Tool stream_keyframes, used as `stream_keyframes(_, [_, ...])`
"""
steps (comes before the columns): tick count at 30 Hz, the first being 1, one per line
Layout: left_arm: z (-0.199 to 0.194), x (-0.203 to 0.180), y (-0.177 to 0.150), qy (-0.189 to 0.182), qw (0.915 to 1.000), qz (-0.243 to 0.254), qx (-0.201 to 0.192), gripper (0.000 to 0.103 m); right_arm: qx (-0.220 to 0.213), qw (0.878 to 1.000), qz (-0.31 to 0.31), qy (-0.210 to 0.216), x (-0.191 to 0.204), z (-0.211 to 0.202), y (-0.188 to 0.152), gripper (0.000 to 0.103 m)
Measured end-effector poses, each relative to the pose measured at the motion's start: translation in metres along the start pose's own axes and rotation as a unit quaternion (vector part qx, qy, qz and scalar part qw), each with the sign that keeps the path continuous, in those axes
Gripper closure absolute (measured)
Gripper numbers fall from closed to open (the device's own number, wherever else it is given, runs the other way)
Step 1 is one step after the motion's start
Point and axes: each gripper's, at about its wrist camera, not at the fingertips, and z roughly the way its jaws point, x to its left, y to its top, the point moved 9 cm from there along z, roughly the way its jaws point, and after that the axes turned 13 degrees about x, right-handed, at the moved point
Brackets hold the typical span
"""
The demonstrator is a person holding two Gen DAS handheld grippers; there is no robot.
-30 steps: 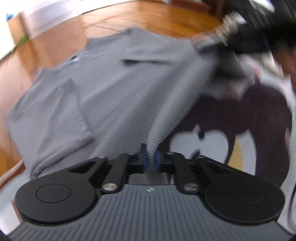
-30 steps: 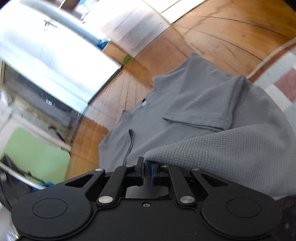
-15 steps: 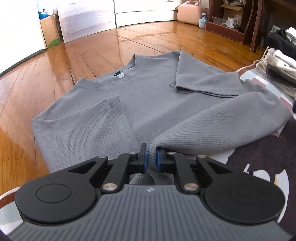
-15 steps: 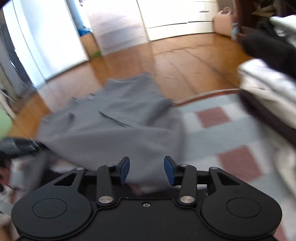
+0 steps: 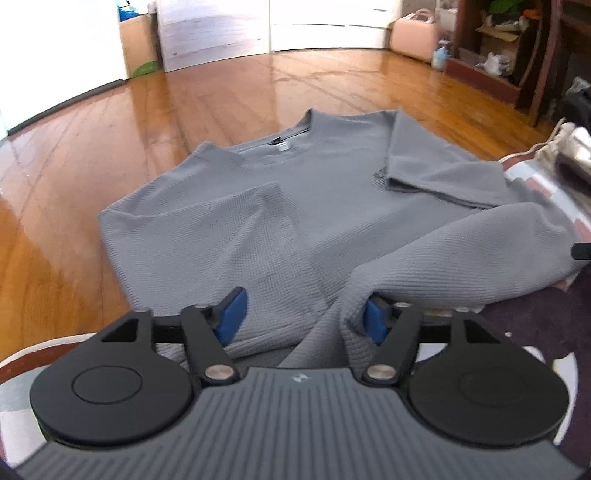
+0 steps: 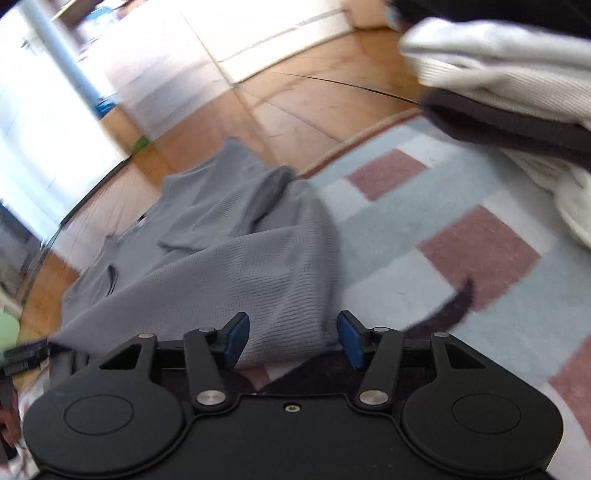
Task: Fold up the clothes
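A grey waffle-knit shirt [image 5: 325,206] lies on the wooden floor and the rug's edge, collar away from me, both sleeves folded in over the chest. Its bottom hem is folded up toward the chest, forming a loose roll across the near side. My left gripper [image 5: 303,321] is open at the near edge of that fold, cloth lying loose between its blue pads. My right gripper [image 6: 291,338] is open over the fold's right end, and the shirt [image 6: 221,266] lies just ahead of it.
A patterned rug [image 6: 443,236] with pale blue and maroon squares lies under the shirt's near part. A pile of white and dark clothes [image 6: 509,88] sits at the right. The wooden floor [image 5: 184,110] stretches beyond. A pink case [image 5: 413,33] and shelving stand far back.
Both grippers carried the shirt's hem up toward the chest and laid it down. The right gripper opened half a second ago; the left has now opened too.
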Motion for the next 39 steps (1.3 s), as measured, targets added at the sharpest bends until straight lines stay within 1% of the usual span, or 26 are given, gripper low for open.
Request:
stream_keyframes(1, [0.000, 0.001, 0.000, -0.002, 1.0000, -0.005, 0.001, 0.032, -0.003, 1.000, -0.028, -0.010, 0.006, 0.001, 0.000, 0.060])
stream_keyframes(2, [-0.001, 0.001, 0.001, -0.010, 0.9999, -0.013, 0.002, 0.032, -0.003, 0.998, -0.054, -0.017, 0.011, 0.002, 0.000, 0.086])
stream_keyframes(3, [-0.003, 0.002, 0.001, -0.019, 0.9996, -0.022, -0.001, 0.032, -0.005, 0.997, -0.069, -0.020, 0.015, 0.001, 0.002, 0.086])
stream_keyframes(6, [-0.016, 0.002, 0.000, -0.045, 0.9977, -0.047, -0.017, 0.032, -0.045, 0.997, -0.069, -0.002, 0.026, -0.013, 0.029, 0.087])
stream_keyframes(9, [-0.026, 0.002, -0.004, -0.048, 0.9962, -0.069, -0.023, 0.029, -0.086, 0.993, -0.079, 0.025, 0.042, -0.030, 0.067, 0.087])
stream_keyframes(11, [-0.031, 0.004, -0.007, -0.046, 0.9952, -0.084, -0.022, 0.029, -0.106, 0.989, -0.095, 0.032, 0.054, -0.036, 0.091, 0.087])
stream_keyframes(12, [-0.035, 0.002, -0.008, -0.054, 0.9944, -0.089, -0.020, 0.029, -0.111, 0.988, -0.103, 0.032, 0.058, -0.037, 0.100, 0.087])
stream_keyframes(15, [-0.047, -0.015, -0.011, -0.102, 0.9904, -0.093, -0.006, 0.029, -0.122, 0.984, -0.125, 0.027, 0.071, -0.034, 0.125, 0.088])
stream_keyframes(17, [-0.049, -0.037, -0.018, -0.109, 0.9915, -0.070, 0.017, 0.028, -0.125, 0.983, -0.133, 0.025, 0.076, -0.029, 0.138, 0.088])
stream_keyframes(18, [-0.045, -0.047, -0.024, -0.094, 0.9939, -0.046, 0.032, 0.028, -0.125, 0.982, -0.137, 0.024, 0.079, -0.027, 0.144, 0.088])
stream_keyframes(19, [-0.039, -0.057, -0.031, -0.068, 0.9964, -0.013, 0.048, 0.027, -0.125, 0.982, -0.140, 0.023, 0.080, -0.025, 0.149, 0.088])
stream_keyframes(20, [-0.033, -0.066, -0.037, -0.042, 0.9968, 0.019, 0.065, 0.024, -0.125, 0.982, -0.143, 0.022, 0.082, -0.024, 0.153, 0.088])
stream_keyframes(21, [-0.028, -0.075, -0.043, -0.016, 0.9953, 0.052, 0.080, 0.022, -0.126, 0.981, -0.146, 0.022, 0.084, -0.024, 0.157, 0.088])
stream_keyframes(22, [-0.023, -0.083, -0.050, 0.010, 0.9917, 0.084, 0.096, 0.022, -0.127, 0.980, -0.149, 0.022, 0.086, -0.024, 0.160, 0.088])
stream_keyframes(23, [-0.016, -0.086, -0.056, 0.033, 0.9880, 0.102, 0.111, 0.022, -0.129, 0.980, -0.152, 0.022, 0.087, -0.026, 0.162, 0.088])
stream_keyframes(25, [-0.004, -0.079, -0.066, 0.066, 0.9826, 0.110, 0.135, 0.023, -0.131, 0.979, -0.156, 0.024, 0.088, -0.029, 0.162, 0.088])
stream_keyframes(26, [-0.002, -0.073, -0.068, 0.075, 0.9813, 0.108, 0.140, 0.031, -0.133, 0.978, -0.158, 0.025, 0.088, -0.030, 0.163, 0.088])
stream_keyframes(27, [-0.003, -0.067, -0.069, 0.082, 0.9812, 0.107, 0.138, 0.061, -0.134, 0.978, -0.160, 0.027, 0.089, -0.031, 0.163, 0.088])
stream_keyframes(28, [-0.006, -0.061, -0.067, 0.086, 0.9820, 0.105, 0.131, 0.083, -0.134, 0.978, -0.159, 0.028, 0.088, -0.031, 0.162, 0.088])
stream_keyframes(29, [-0.010, -0.053, -0.064, 0.095, 0.9838, 0.095, 0.119, 0.097, -0.133, 0.978, -0.156, 0.029, 0.086, -0.030, 0.161, 0.088])
stream_keyframes(32, [-0.032, -0.024, -0.048, 0.126, 0.9889, 0.042, 0.066, 0.097, -0.131, 0.980, -0.144, 0.032, 0.081, -0.031, 0.159, 0.088])
stream_keyframes(35, [-0.066, 0.000, -0.029, 0.139, 0.9902, -0.002, 0.002, 0.097, -0.137, 0.982, -0.126, 0.045, 0.075, -0.039, 0.155, 0.089])
stream_keyframes(39, [-0.107, 0.007, -0.021, 0.141, 0.9882, -0.014, -0.059, 0.097, -0.148, 0.982, -0.099, 0.065, 0.070, -0.057, 0.148, 0.089])
